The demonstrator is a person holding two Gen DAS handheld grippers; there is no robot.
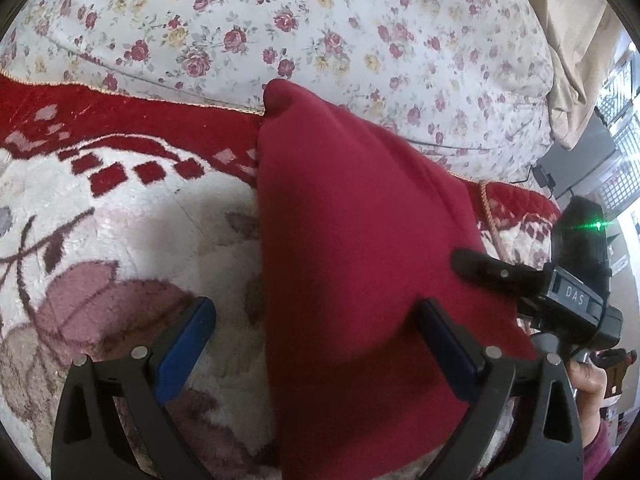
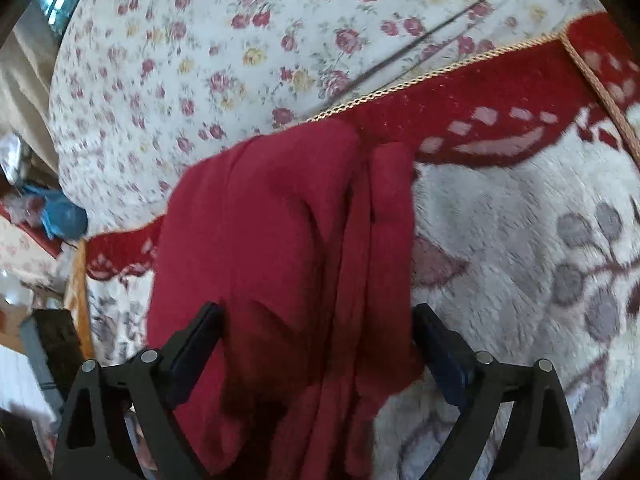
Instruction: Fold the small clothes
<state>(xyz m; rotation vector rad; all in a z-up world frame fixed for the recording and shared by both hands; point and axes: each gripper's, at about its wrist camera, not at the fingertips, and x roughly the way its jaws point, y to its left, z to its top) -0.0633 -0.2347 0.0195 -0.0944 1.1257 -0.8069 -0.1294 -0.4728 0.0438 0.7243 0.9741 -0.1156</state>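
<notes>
A dark red garment [image 1: 352, 240] lies as a long folded strip on a plush blanket, running from the floral sheet down toward me. My left gripper [image 1: 318, 340] is open, its blue pads [image 1: 184, 352] either side of the cloth's near end, neither pressing on it. In the right wrist view the same garment [image 2: 288, 240] shows lengthwise folds and slight blur. My right gripper [image 2: 318, 344] stands wide open around the cloth's near part, which fills most of the gap between the jaws. One black finger [image 1: 480, 266] of the right gripper rests at the garment's right edge.
The plush blanket [image 1: 100, 216] is white with a red border and flower pattern, lying on a rose-print sheet [image 1: 320, 20]. A beige curtain [image 1: 576, 60] hangs at the right. A person's hand [image 1: 588, 376] holds the right gripper. A blue cloth [image 2: 64, 216] and clutter sit beyond the bed's left edge.
</notes>
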